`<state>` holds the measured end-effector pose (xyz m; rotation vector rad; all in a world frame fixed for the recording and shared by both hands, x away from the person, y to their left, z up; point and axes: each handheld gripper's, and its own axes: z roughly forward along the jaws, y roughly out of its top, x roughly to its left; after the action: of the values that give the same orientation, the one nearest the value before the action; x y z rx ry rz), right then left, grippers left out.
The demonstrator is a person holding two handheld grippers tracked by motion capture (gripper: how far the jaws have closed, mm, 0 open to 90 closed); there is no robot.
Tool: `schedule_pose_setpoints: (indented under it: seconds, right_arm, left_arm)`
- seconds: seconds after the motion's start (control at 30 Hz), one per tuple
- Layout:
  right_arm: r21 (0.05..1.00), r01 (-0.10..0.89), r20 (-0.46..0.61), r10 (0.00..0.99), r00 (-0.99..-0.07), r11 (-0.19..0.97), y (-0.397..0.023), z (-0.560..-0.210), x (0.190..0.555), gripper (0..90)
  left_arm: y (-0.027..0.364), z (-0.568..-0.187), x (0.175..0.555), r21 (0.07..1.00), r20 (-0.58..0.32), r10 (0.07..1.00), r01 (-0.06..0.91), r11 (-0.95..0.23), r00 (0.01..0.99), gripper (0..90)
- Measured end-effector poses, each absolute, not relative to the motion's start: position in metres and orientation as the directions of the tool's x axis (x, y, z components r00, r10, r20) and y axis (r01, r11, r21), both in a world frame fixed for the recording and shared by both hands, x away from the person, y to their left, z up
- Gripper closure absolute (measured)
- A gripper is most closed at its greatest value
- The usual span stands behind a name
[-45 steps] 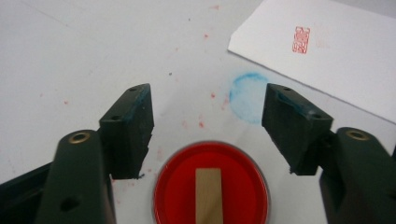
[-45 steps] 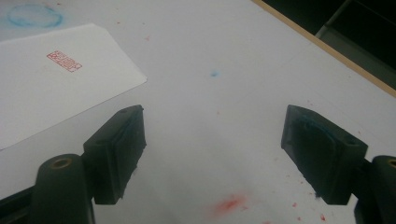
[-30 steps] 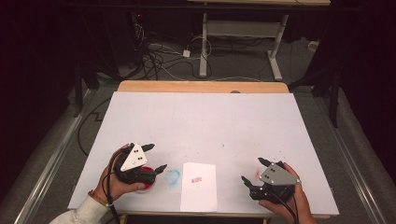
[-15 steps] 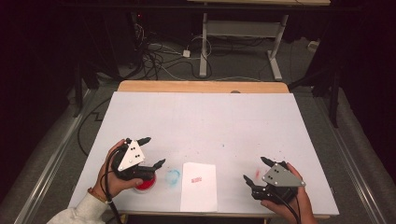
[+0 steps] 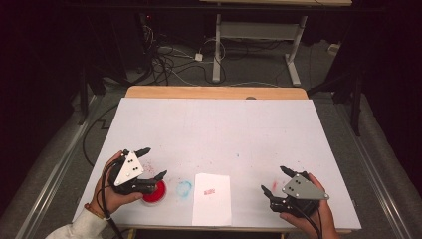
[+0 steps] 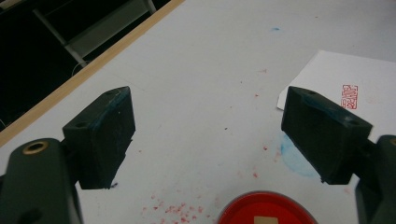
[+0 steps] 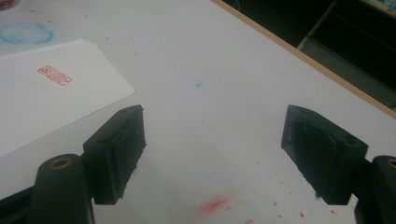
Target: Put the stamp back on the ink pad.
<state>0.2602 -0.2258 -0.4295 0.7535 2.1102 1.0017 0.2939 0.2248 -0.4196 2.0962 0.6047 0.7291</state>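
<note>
Hovering low over the near left part of the white table (image 5: 214, 129), the left gripper (image 5: 153, 163) has its jaws spread wide with nothing between them, and they have just been opening. Right beneath it sits the red ink pad (image 5: 153, 193), a round dish resting on the table, close below the jaws but not touched by them. In the left gripper view that red ink pad (image 6: 267, 209) peeks up from the bottom edge, between the two black jaws and clear of both, with red specks scattered on the surface beside it.

Just to the right of the pad there is a faint blue ring stain (image 5: 184, 188), and next to that lies the sheet of paper (image 5: 212, 198), flat at the near edge, carrying a small red stamp mark (image 5: 209, 191).

Over on the near right, well apart from the paper, the right gripper (image 5: 272, 182) is held in the person's hand, jaws also spread and empty. Its own view shows bare table between the jaws and a red smear (image 7: 214, 204) near the bottom.
</note>
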Motion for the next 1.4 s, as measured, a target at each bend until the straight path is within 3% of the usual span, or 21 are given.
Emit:
schedule_pose_setpoints:
  seconds: [0.77, 1.4]
  right_arm:
    - [0.819, 0.211, -0.320, 0.729, -0.606, 0.534, -0.226, -0.433, 0.262, 22.2]
    - [0.820, 0.210, -0.316, 0.726, -0.610, 0.533, -0.226, -0.435, 0.264, 22.2]
  left_arm:
    - [0.251, -0.445, 0.271, 0.820, 0.300, 0.650, 0.159, -0.549, 0.698, 15.8]
    - [0.252, -0.473, 0.268, 0.766, 0.283, 0.627, 0.223, -0.604, 0.726, 15.8]
